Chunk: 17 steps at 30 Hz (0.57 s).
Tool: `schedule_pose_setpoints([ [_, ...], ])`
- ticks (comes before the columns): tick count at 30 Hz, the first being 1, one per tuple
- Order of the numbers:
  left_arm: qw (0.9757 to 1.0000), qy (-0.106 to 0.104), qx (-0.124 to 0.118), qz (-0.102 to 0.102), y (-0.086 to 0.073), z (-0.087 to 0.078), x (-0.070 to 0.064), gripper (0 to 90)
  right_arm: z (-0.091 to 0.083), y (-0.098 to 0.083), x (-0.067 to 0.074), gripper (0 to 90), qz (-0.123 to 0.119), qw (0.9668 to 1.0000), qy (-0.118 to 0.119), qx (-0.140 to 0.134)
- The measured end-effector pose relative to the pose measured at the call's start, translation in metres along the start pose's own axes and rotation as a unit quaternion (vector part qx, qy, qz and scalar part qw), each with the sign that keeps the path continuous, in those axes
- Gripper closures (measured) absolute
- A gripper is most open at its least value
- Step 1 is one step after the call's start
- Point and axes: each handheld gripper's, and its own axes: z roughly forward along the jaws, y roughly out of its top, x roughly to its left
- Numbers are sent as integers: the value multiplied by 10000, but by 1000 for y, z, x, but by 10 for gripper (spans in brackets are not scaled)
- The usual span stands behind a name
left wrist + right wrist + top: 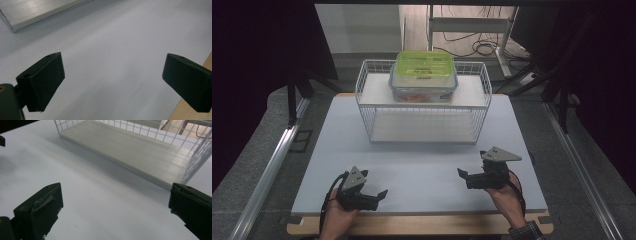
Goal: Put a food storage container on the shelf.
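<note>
A dim room with dark curtains at both sides surrounds a pale grey-white table top (422,165) on a wooden base. At the far middle of the table stands a white wire two-tier shelf rack (423,102). On its upper tier sits a clear plastic food box with a lime-green clip lid (423,75), red contents faintly visible inside; its long axis runs left to right across the table. Both hands rest at the near edge, well apart from the rack. The left gripper (379,196) sits at the near left, jaws spread wide and empty, pointing across the bare table toward the right. The right gripper (462,174) sits at the near right, jaws also spread wide and empty, angled toward the rack's lower tier (130,152). The box lies straight ahead and higher than both grippers, roughly midway between them, the right gripper appearing slightly nearer. Reaching it would likely mean moving forward and upward.
</note>
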Motion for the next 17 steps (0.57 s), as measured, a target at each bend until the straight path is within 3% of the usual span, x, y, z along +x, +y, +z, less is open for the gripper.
schedule_pose_setpoints([
  [8, 9999, -22, 122, 71, -1, 4, -2, 41, -1, -24, 2, 0, -75, 9998, -80, 182],
  [14, 9996, -69, 243, 101, -1, 7, -3, 40, 11, -43, 4, 0, -49, 9977, 34, 682],
  [17, 9998, -135, 177, 7, -1, 6, -2, 40, 16, -46, 3, 0, 30, 9966, -22, 827],
])
